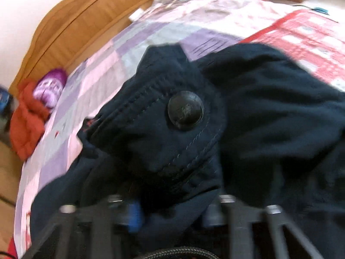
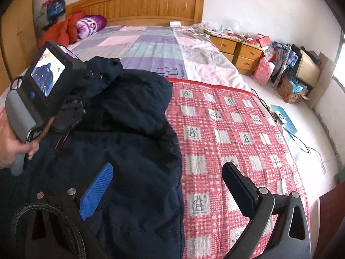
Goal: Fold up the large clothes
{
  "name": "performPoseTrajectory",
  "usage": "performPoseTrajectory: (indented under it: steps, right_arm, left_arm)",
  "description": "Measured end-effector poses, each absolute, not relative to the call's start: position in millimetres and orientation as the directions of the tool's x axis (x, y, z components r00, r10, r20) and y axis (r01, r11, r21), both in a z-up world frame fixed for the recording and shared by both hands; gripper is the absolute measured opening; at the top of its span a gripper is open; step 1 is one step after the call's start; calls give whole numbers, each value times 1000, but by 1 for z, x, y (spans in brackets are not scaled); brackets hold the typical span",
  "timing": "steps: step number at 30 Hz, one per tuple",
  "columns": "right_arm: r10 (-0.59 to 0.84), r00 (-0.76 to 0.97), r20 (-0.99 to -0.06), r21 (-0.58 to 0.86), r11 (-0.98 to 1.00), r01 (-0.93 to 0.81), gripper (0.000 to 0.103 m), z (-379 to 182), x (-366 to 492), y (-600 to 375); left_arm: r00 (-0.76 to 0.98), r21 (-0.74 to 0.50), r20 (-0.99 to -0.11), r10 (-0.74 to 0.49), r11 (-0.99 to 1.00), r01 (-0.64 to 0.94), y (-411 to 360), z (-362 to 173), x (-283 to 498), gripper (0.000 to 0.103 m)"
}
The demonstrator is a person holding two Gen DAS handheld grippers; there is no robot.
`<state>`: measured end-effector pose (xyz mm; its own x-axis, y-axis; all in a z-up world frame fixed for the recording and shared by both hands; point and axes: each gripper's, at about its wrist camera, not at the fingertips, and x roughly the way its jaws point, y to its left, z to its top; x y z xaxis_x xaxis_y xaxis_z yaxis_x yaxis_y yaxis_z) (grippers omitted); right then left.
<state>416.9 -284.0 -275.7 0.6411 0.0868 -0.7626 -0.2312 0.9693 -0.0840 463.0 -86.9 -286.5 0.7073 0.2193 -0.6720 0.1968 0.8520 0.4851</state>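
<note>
Clamped on dark cloth, left gripper (image 1: 170,213): its 2 fingers sit close together at the bottom of the left wrist view with a fold of the navy coat (image 2: 129,142) bunched between them, a black snap button (image 1: 185,110) on a stitched tab just ahead. Spread wide, right gripper (image 2: 170,190): blue pad (image 2: 97,191) over the coat's lower part, black finger (image 2: 239,190) over the blanket, nothing between them.

Lying along the near left side of the bed, navy coat, padded and rumpled, its upper end lifted where the left gripper grips it, seen from the right wrist view with a bare hand (image 2: 13,149) on the grey handle.

Under the coat's right edge, red and white checked blanket (image 2: 232,125); beyond it, a purple and pink patchwork sheet (image 2: 142,43). Against the wooden headboard (image 2: 140,4), a purple pillow (image 2: 90,24) beside an orange-red garment (image 2: 62,30). Right of the bed, wooden drawers (image 2: 237,50) and cluttered bags on the floor.
</note>
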Motion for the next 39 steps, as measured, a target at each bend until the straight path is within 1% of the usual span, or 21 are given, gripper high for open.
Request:
performPoseTrajectory:
  steps: [1,2,3,4,6,8,10,12,13,15,17,18,20,22,25,28,30,32,34,36,39]
  right_arm:
    - [83,642,-762,-85,970,-227,103,-276,417,-285]
    - [78,641,-764,-86,972,-221,103,-276,417,-286]
    - [73,639,-766,-84,974,-212,103,-277,418,-285]
    - [69,635,-769,-80,976,-203,103,-277,418,-286]
    - [59,635,-770,-78,980,-185,103,-276,419,-286]
    - [49,641,-766,-80,982,-170,103,-274,420,-287]
    - [34,644,-764,-86,984,-155,103,-272,421,-286]
    - [26,645,-764,-89,985,-145,103,-271,424,-285]
    - [18,647,-762,-92,986,-136,103,-270,426,-283]
    - [26,641,-767,-76,988,-131,103,-269,432,-278]
    - [45,645,-763,-62,988,-141,103,-267,437,-268]
    - [57,650,-758,-59,986,-155,103,-265,440,-261]
    - [98,646,-757,-46,978,-203,103,-265,449,-240]
    - [141,638,-757,-32,967,-251,103,-267,456,-219]
    - [199,614,-763,-3,950,-312,103,-276,473,-187]
    - [225,579,-784,18,940,-342,103,-295,498,-151]
    - [202,549,-811,8,943,-334,103,-313,521,-134]
    - [153,519,-841,-13,953,-302,103,-336,555,-124]
    - [134,495,-858,-16,958,-286,103,-349,584,-122]
    - [120,505,-855,-29,960,-279,103,-352,605,-121]
    - [120,499,-858,-34,957,-289,103,-351,606,-119]
  left_arm:
    - [728,482,-657,197,852,204,-93,-280,461,55]
    - [747,466,-645,161,858,218,-98,-271,456,64]
    - [759,448,-638,132,865,226,-104,-263,455,68]
    - [762,438,-636,123,870,225,-108,-259,457,69]
    - [748,360,-659,75,905,226,-108,-249,465,69]
    - [720,189,-692,-45,952,242,-93,-234,465,69]
    - [719,88,-681,-141,959,270,-85,-225,453,69]
    - [724,79,-666,-181,947,310,-85,-216,436,69]
    - [734,89,-656,-175,948,305,-85,-216,431,69]
    - [758,78,-639,-131,969,233,-64,-211,423,69]
    - [764,43,-643,-52,994,104,-25,-211,415,69]
    - [762,56,-648,5,998,41,-6,-214,413,69]
    - [738,75,-668,95,995,-60,30,-225,408,69]
    - [685,78,-711,157,986,-145,67,-242,399,69]
    - [640,113,-737,219,973,-202,100,-261,397,69]
    - [611,101,-761,218,970,-221,118,-279,412,70]
    - [585,82,-787,197,973,-217,125,-296,437,70]
    - [586,103,-786,196,977,-188,122,-304,458,71]
    - [598,115,-780,183,982,-151,118,-307,476,74]
    - [600,94,-785,154,987,-130,119,-307,484,75]
    - [615,23,-783,93,992,-122,126,-294,471,75]
